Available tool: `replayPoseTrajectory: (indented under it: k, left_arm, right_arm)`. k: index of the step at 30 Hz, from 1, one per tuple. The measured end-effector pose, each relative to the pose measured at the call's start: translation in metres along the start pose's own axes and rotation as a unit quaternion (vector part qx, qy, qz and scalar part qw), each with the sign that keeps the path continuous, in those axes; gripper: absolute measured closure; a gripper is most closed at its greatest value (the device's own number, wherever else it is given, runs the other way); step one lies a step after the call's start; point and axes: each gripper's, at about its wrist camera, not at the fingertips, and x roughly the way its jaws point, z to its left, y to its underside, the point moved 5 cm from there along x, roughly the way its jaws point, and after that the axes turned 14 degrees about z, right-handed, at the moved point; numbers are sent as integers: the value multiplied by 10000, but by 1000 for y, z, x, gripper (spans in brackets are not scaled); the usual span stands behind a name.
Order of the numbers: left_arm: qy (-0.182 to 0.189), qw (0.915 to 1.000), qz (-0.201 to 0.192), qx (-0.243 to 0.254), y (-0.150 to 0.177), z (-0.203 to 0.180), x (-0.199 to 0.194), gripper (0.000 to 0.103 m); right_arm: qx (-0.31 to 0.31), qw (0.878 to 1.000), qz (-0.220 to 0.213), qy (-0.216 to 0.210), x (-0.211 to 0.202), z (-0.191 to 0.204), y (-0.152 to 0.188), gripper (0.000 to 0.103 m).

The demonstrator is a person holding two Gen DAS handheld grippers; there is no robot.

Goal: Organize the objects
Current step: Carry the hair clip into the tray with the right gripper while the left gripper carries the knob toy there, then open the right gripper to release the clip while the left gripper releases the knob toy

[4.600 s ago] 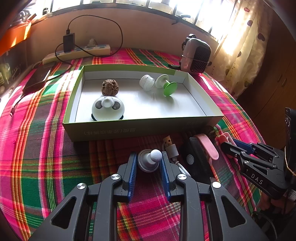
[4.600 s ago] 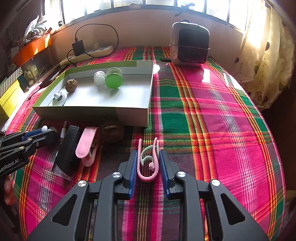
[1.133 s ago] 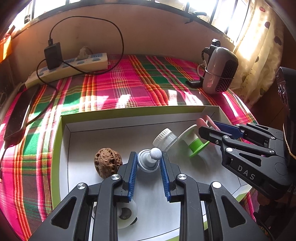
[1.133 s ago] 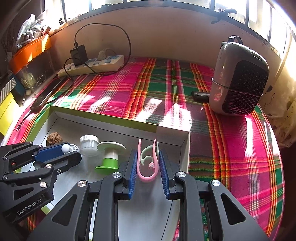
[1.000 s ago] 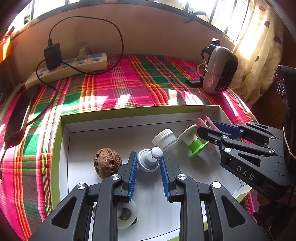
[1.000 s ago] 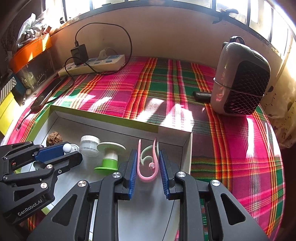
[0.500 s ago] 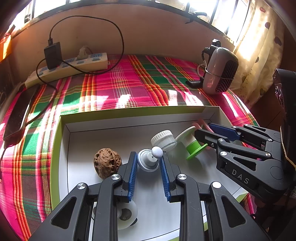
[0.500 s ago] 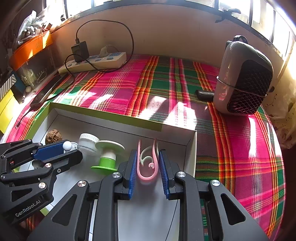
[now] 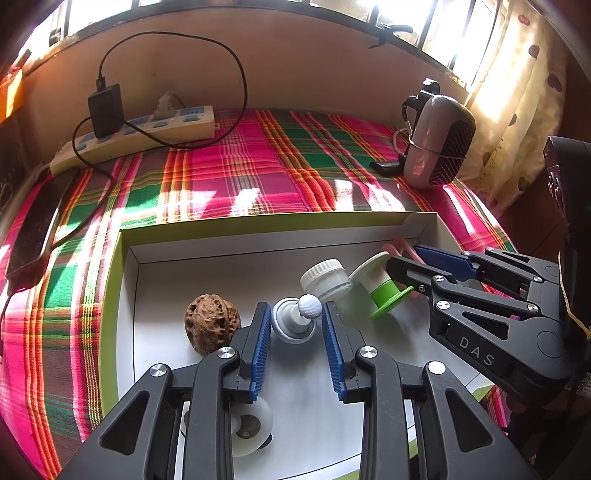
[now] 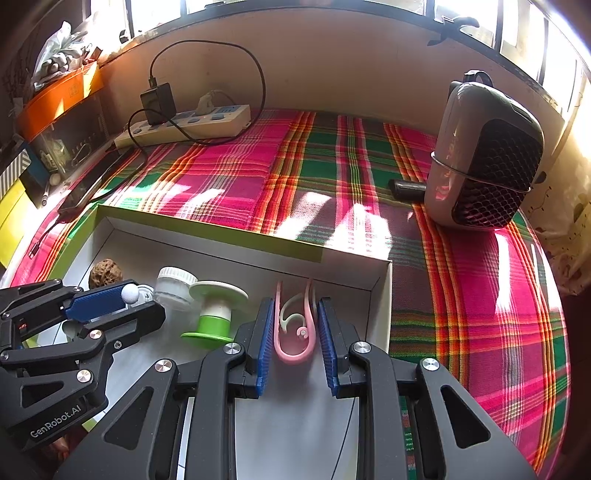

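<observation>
Plaid cloth (image 10: 314, 177) under tray (image 10: 354, 258), w/ heater (image 10: 484, 158) by window.

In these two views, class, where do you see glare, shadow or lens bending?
Left wrist view: window blown out, sun stripes on the cloth, box rim curved. Right wrist view: glare on the curtain, heater casting shadow leftward, corners dark.

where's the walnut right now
In the left wrist view the walnut lies on the floor of the white box, just left of the left gripper and its grey knob; the box's left wall is further left.
</observation>
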Motion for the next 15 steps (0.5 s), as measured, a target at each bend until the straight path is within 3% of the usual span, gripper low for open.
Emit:
replayPoseTrajectory:
  k: [15]
  left_arm:
    - [-34,9999,-109,4,2,-3,-8,73]
  right_arm:
    - [134,9998,-164,11,-10,-1,4,69]
